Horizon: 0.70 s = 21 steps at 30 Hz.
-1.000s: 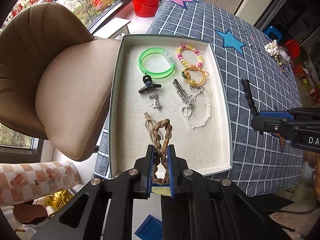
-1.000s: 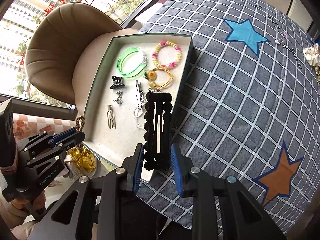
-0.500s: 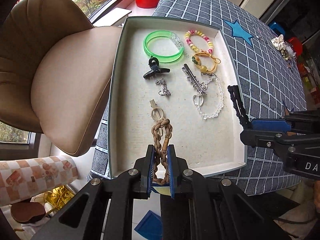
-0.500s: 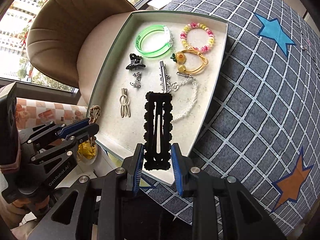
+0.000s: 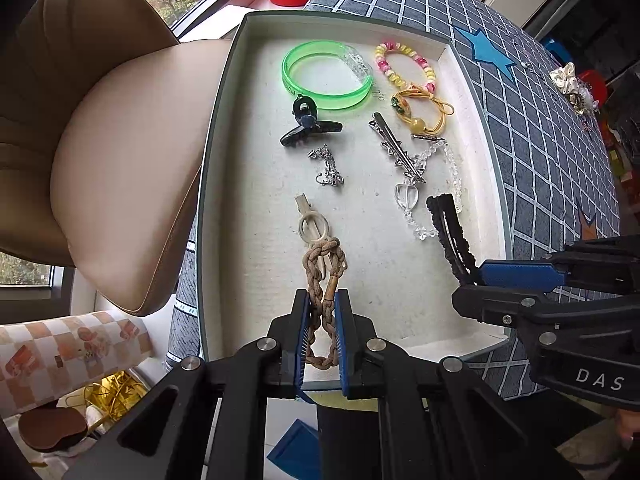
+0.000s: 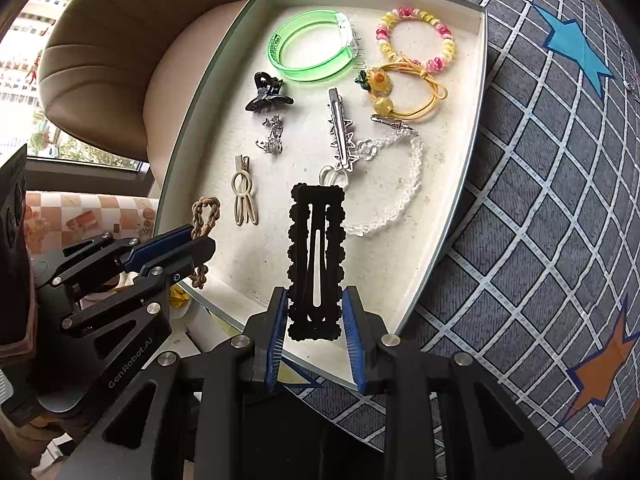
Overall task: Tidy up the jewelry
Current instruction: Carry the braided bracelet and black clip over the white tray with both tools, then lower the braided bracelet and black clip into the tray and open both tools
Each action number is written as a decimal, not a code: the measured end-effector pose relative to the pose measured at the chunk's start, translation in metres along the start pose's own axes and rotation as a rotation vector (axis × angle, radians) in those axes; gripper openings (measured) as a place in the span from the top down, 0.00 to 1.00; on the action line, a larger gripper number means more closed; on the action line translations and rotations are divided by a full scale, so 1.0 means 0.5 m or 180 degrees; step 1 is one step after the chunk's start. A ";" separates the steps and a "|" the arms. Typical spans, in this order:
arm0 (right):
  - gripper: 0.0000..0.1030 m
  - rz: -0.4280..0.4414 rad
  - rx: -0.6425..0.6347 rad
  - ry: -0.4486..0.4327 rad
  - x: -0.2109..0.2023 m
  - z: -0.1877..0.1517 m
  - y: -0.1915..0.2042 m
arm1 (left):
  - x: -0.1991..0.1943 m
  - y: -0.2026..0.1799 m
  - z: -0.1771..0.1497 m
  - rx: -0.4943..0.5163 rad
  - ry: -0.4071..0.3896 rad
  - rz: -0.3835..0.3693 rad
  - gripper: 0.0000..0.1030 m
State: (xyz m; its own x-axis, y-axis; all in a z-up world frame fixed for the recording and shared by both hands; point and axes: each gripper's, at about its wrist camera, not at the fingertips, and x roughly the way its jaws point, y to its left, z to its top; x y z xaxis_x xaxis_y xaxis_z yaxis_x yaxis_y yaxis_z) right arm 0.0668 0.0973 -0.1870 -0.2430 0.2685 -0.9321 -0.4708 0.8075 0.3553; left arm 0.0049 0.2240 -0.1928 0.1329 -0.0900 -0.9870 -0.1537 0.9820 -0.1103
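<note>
Two grips | left gripper clamps braided cord | right gripper clamps black clip

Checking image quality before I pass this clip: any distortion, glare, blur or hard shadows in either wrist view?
Left wrist view: strong fisheye bending of the tray walls, dark vignette corners, soft even daylight, jewelry sharp, no hard shadows. Right wrist view: the same barrel distortion curves the checked tablecloth; the window at upper left is bright and washed out; the black hair clip is crisp, no motion blur.
</note>
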 end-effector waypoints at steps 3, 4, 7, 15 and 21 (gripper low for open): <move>0.71 0.0006 0.0049 0.0062 0.016 0.000 -0.006 | 0.012 0.002 0.000 0.0002 0.0032 0.0001 0.81; 0.71 0.0005 0.0064 0.0082 0.021 0.000 -0.009 | 0.015 0.003 0.000 0.0002 0.0041 0.0000 0.81; 0.71 -0.0005 0.0095 0.0134 0.033 0.006 -0.023 | 0.025 0.000 0.002 0.0009 0.0063 -0.0002 0.81; 0.71 -0.0096 0.0106 0.0142 0.051 0.015 -0.039 | 0.056 -0.007 0.015 0.0025 0.0118 0.0006 0.81; 0.71 -0.0202 0.0150 0.0053 0.041 0.041 -0.056 | 0.064 -0.014 0.033 0.0060 0.0056 0.0032 0.81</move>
State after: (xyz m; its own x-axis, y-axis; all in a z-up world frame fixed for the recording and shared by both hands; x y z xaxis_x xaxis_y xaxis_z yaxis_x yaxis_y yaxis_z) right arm 0.0922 0.0908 -0.2177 -0.2282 0.2074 -0.9513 -0.4453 0.8466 0.2914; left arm 0.0266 0.2170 -0.2218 0.1143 -0.0830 -0.9900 -0.1363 0.9858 -0.0983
